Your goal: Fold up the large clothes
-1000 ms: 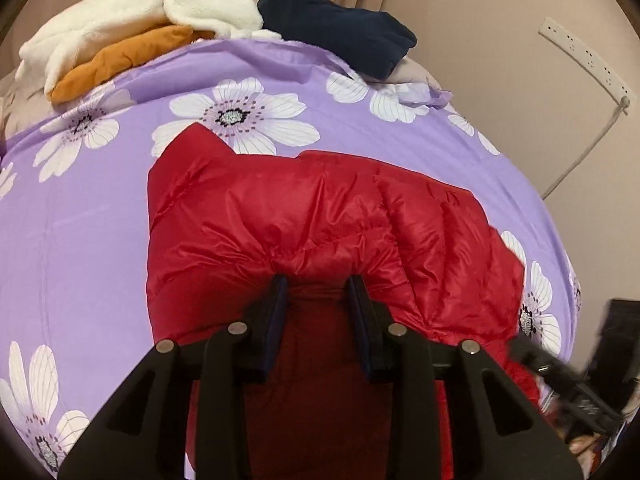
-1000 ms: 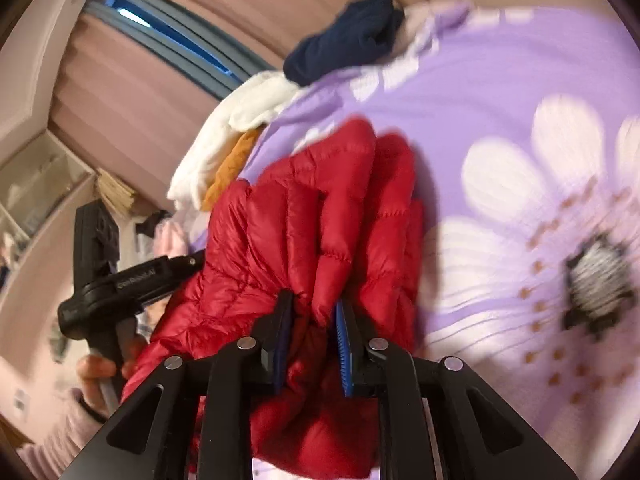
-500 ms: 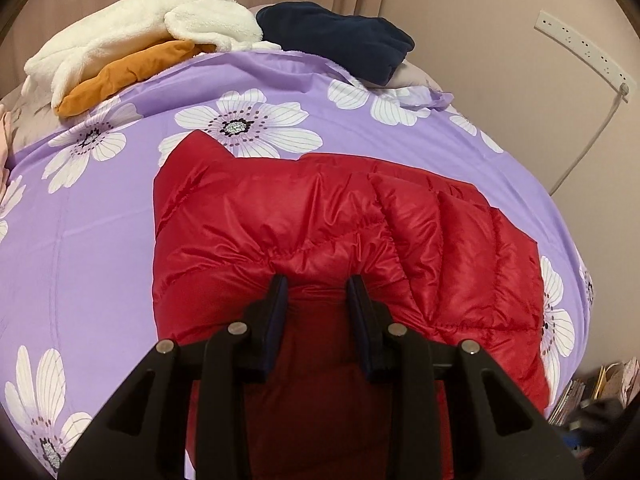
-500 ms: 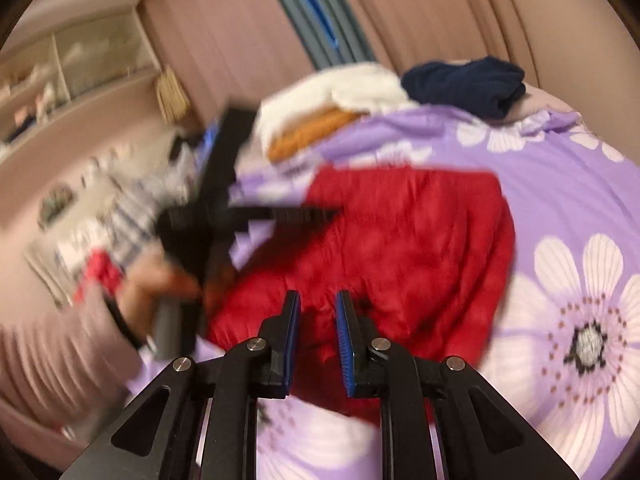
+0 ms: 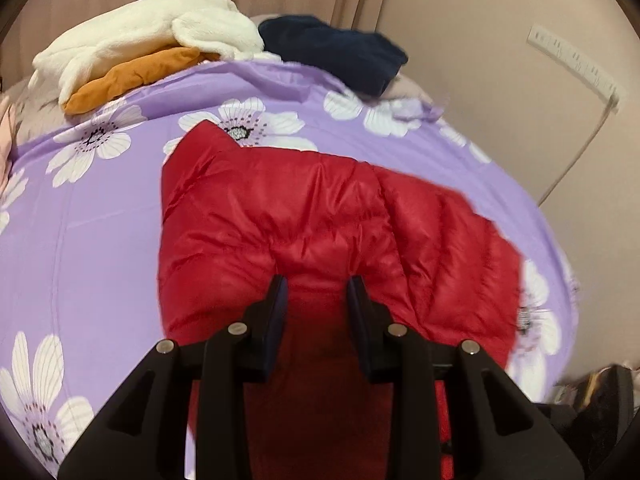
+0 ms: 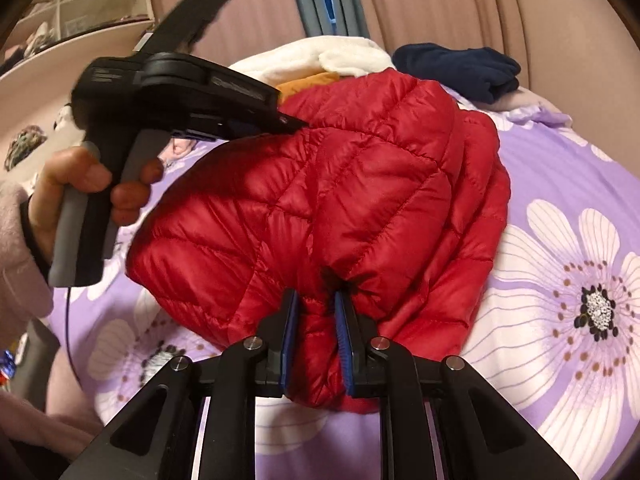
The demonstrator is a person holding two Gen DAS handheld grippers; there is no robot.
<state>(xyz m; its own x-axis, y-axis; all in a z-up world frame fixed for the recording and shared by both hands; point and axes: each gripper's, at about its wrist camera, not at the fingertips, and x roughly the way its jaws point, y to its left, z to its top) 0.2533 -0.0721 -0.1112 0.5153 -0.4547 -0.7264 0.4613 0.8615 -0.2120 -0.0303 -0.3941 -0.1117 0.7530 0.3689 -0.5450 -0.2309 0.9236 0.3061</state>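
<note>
You are pinching the red puffer jacket [image 6: 352,184] with both tongs: the left tongs [image 5: 316,292] are gripping a bunched fold at its near edge, the right tongs [image 6: 316,308] are clamping another near fold, while the jacket is lying on the floral bedspread [image 5: 80,216].

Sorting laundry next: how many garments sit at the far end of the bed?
3: a white fleece on top of an orange top, with a navy garment beside them. More may be hidden.

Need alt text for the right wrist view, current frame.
The right gripper pinches a fold of a red puffer jacket on a purple floral bedspread. At left, a hand holds the left gripper to the jacket's far edge; folded clothes lie behind.
</note>
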